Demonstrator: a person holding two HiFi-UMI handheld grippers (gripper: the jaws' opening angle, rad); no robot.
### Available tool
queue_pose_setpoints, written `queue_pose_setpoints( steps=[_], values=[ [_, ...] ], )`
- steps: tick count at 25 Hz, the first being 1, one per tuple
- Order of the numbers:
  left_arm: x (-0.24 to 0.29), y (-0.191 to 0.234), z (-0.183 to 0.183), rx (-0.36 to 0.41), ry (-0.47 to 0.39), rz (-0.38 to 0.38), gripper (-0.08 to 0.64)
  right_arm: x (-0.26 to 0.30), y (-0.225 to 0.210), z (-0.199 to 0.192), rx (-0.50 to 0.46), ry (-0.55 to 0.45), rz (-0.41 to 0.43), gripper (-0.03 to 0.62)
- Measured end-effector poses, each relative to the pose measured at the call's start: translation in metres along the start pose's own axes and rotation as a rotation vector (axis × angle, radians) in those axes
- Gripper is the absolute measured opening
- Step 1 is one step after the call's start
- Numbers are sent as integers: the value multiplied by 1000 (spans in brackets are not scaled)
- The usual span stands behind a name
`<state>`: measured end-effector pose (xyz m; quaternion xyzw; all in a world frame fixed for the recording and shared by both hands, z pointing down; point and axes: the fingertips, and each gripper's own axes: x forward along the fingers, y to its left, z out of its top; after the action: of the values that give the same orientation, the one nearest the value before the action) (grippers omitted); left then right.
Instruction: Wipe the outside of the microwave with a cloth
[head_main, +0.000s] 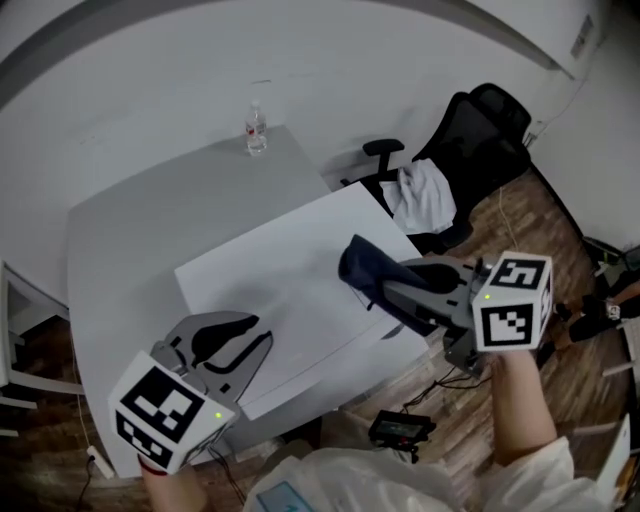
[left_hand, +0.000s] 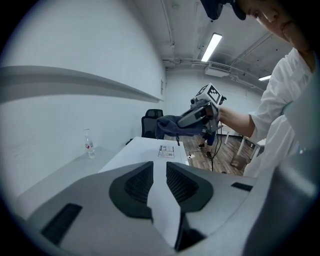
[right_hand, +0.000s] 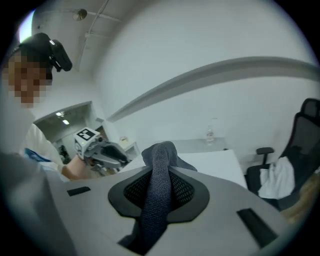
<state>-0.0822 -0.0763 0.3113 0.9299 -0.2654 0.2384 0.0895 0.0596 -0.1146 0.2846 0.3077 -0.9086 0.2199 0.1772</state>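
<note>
The fingers of the right gripper (head_main: 385, 290) clamp a dark cloth (head_main: 358, 264), held over the white microwave (head_main: 280, 270) on the bench (head_main: 130, 240). The cloth looks soft, light and floppy, so a bunched middle grip suits it. The fingers of the left gripper (head_main: 258, 335) stand slightly apart with nothing between them.

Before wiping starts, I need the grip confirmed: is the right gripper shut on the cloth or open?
Shut on it: the right gripper pinches the dark cloth between its pads.
</note>
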Motion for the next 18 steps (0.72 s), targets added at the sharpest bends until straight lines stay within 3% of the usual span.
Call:
queue_pose_setpoints(
  steps=[3, 9, 12, 18],
  values=[
    [18, -10, 8, 17, -18, -34, 83, -7, -59, -7, -51, -11, -251, 75],
    [48, -26, 12, 49, 2, -78, 83, -3, -124, -47, -123, -22, -534, 75],
    [55, -33, 10, 44, 8, -100, 83, 1, -143, -65, -125, -10, -618, 75],
    [57, -31, 3, 14, 1, -94, 83, 14, -147, -84, -166, 64, -660, 76]
  ],
)
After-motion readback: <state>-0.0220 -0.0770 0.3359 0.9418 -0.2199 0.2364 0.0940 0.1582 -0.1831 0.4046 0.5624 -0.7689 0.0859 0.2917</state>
